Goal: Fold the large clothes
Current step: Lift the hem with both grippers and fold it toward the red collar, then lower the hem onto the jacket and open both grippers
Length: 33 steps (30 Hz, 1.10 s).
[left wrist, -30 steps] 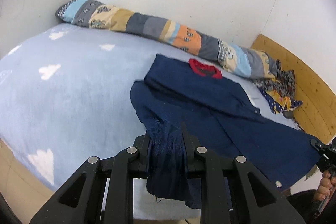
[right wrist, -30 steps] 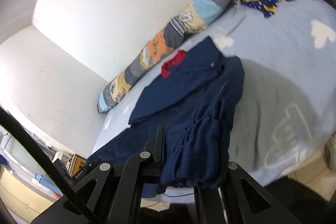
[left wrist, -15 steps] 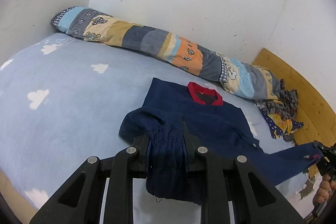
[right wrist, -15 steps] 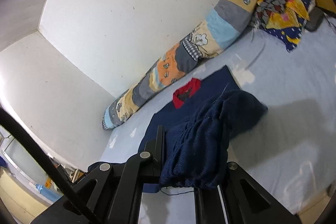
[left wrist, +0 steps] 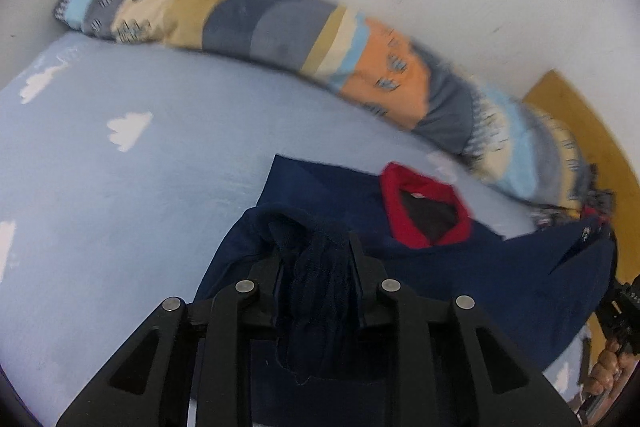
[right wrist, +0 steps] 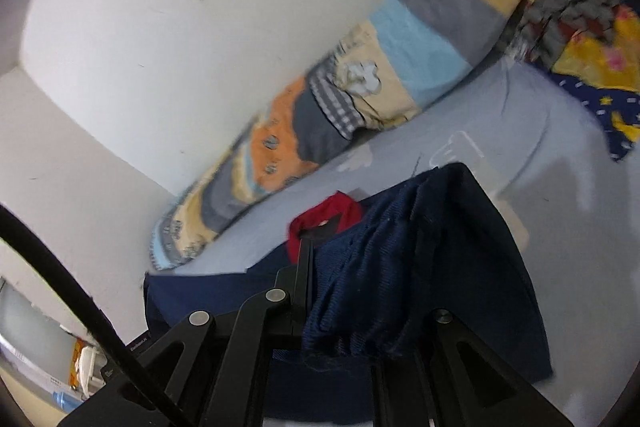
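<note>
- Step in hand: bottom hem of the navy sweater carried up toward its red collar, a bottom-to-top fold on the blue cloud-print bed sheet.
- Left gripper: hem fabric bunched between the jaws, which have just been opening; the cloth sits in the gap and hangs below it, but blur makes it hard to say whether the pads are pressing on it.
- Right gripper: jaws nearly closed, clamped on the other hem corner, ribbed cloth draped over the fingers.
- Pose: both grippers tilt down over the bed; left one points at the collar, right one comes in at an angle with the collar just past its tip. A hand holding the right gripper shows at the left view's edge.
- Sweater lies mid-bed, collar toward the patchwork bolster along the wall; a colourful clothes pile sits apart in the corner.
- Next, likely: lay the hem level with the shoulders, let go with both, keep the edges even.
</note>
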Each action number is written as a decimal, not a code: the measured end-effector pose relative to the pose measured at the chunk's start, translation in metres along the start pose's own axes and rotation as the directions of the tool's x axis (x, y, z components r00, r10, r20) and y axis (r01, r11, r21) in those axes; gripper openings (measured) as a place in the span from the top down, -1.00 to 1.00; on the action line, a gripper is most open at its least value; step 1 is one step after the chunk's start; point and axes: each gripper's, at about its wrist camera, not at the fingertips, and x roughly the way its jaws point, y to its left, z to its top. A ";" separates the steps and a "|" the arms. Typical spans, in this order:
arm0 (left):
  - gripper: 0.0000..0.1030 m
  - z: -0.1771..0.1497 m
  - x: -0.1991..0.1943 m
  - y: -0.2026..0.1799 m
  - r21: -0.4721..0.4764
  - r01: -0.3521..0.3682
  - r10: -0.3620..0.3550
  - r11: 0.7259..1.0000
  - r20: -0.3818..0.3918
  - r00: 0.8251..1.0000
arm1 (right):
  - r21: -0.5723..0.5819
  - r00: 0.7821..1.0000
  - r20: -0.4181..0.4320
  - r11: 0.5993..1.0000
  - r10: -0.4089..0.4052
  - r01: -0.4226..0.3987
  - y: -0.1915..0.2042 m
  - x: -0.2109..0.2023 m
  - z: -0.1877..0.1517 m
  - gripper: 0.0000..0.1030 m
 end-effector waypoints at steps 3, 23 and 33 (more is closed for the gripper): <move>0.06 0.024 0.058 0.013 -0.076 -0.050 0.046 0.996 -0.057 0.997 | 0.091 0.998 -0.064 0.996 0.017 -0.011 -0.033 0.065 0.028 0.43; -0.38 0.044 0.070 0.039 0.092 -0.050 0.046 0.995 0.046 0.998 | -0.024 0.991 -0.119 0.998 -0.068 0.066 -0.073 0.102 0.032 0.01; 0.14 0.019 0.143 0.003 0.337 -0.003 0.003 0.941 -0.001 1.000 | -0.166 0.969 -0.237 0.986 -0.068 0.028 -0.084 0.166 0.016 0.13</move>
